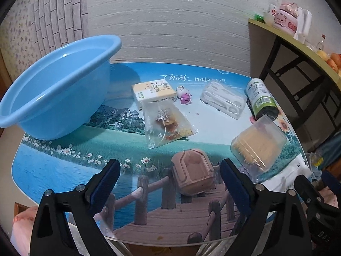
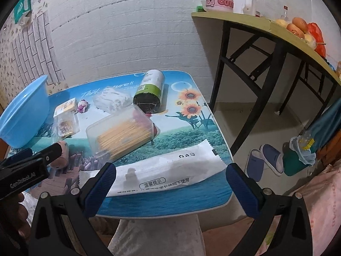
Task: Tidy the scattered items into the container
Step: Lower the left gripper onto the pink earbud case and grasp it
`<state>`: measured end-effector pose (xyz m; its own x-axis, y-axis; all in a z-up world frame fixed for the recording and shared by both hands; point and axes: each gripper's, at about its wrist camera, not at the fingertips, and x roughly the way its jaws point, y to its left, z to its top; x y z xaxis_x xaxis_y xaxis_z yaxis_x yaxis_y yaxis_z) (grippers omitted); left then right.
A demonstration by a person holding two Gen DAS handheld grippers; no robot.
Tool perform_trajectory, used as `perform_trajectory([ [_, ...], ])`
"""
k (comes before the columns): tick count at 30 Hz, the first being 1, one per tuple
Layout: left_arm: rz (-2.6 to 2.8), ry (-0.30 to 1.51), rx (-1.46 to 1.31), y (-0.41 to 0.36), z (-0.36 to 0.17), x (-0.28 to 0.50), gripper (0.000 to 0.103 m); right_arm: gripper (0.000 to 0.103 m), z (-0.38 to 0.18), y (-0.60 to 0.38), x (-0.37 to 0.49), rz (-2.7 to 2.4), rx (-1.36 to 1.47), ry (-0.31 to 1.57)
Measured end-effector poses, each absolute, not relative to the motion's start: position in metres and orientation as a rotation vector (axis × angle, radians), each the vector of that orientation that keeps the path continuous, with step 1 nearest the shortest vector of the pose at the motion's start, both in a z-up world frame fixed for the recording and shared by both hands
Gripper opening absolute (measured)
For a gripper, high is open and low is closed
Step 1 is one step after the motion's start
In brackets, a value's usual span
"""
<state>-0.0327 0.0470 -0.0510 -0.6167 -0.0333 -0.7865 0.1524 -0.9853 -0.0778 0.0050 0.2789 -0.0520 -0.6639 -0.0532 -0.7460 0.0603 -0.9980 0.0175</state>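
Basically nothing is in the blue basin [image 1: 53, 89] yet; every item lies loose on the table [image 1: 64, 166]. Left gripper [image 1: 170, 170] is spread wide and empty, with the pink case [image 1: 192, 171] lying directly between and just ahead of its fingertips, so it is the nearest pick for that hand. The basin sits ahead and to the left of this gripper, so the carry likely goes up-left. Right gripper [image 2: 170, 176] is also spread and empty, hovering over the white sachet [image 2: 153, 170], whose long axis runs across the jaw opening, roughly finger to finger. A grasp there probably needs a wrist turn, or closing on the short side.

Further ahead of the right gripper lie the clear toothpick box [image 2: 120, 130] and the green-labelled roll [image 2: 149, 95], on its side with its dark end facing the camera. The left view shows the basin interior, the clear pouch [image 1: 166, 123] and the yellow tissue pack [image 1: 153, 91] clearly; the right view crops the basin but shows the whole sachet.
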Motion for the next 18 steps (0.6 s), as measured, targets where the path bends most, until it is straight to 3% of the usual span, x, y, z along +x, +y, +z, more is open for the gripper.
perform_trajectory([
  [14, -2.664, 0.201, 1.299, 0.064, -0.071, -0.042, 0.078, 0.103, -0.056, 0.284, 0.005, -2.826, 1.261, -0.010],
  [18, -2.666, 0.205, 1.224, 0.068, -0.073, -0.042, 0.063, 0.103, -0.059, 0.285, 0.005, -2.827, 1.278, -0.021],
])
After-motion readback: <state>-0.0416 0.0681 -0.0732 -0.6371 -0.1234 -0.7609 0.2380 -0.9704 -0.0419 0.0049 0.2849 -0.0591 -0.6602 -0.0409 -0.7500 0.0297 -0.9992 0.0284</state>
